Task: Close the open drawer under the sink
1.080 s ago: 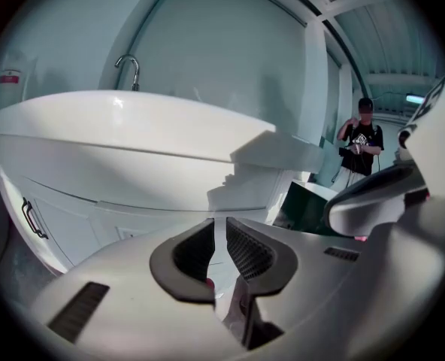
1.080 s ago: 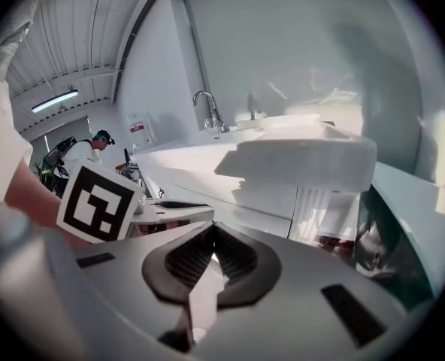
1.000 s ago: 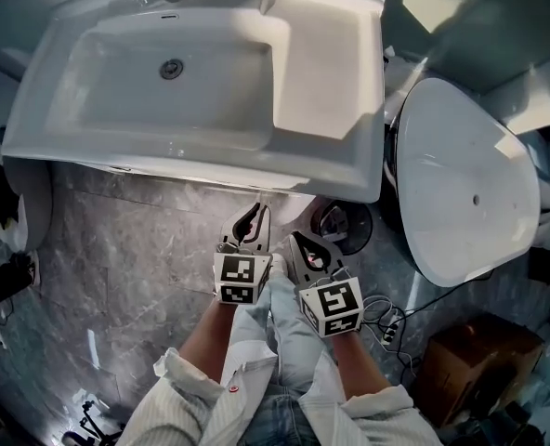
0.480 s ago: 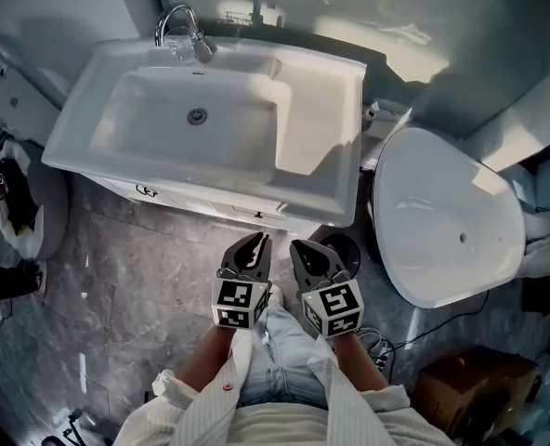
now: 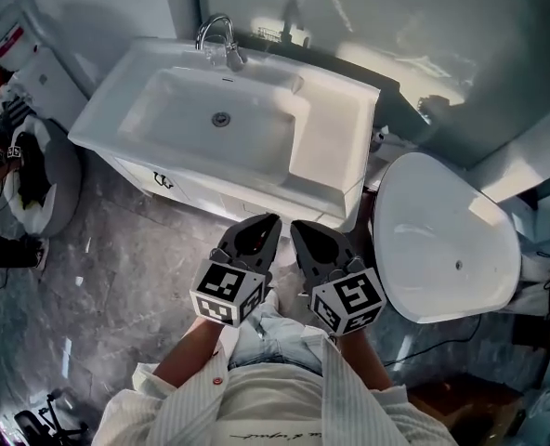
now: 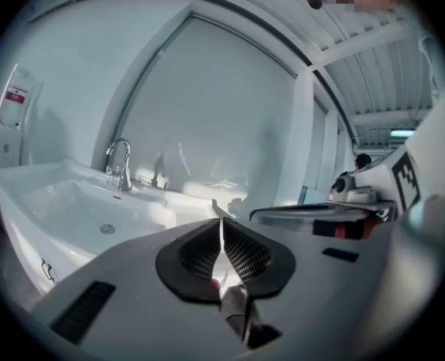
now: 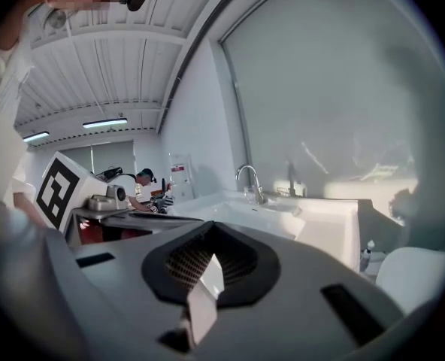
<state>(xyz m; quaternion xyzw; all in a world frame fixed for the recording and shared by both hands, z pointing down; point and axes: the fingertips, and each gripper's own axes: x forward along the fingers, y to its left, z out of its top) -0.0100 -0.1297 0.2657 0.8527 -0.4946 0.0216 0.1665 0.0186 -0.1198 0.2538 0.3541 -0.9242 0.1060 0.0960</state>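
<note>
Grey veined stone floor (image 5: 117, 277) beneath a plain grey wall (image 5: 442, 17), on which pale patches of sunlight (image 5: 386, 59) fall. A white sink (image 5: 335, 147) stands against the wall, with a white toilet (image 5: 442, 240), lid closed, just beside it. The right gripper view shows a ribbed white ceiling (image 7: 110, 59) carrying two lit strip lights (image 7: 106, 122).

I hold my left gripper (image 5: 255, 233) and right gripper (image 5: 310, 240) side by side, just in front of the white sink (image 5: 335, 147). The tap (image 5: 219, 33) stands at the sink's back edge. A drawer (image 5: 177, 189) shows under the sink. A white toilet lid (image 5: 442, 240) is right of the sink.
</note>
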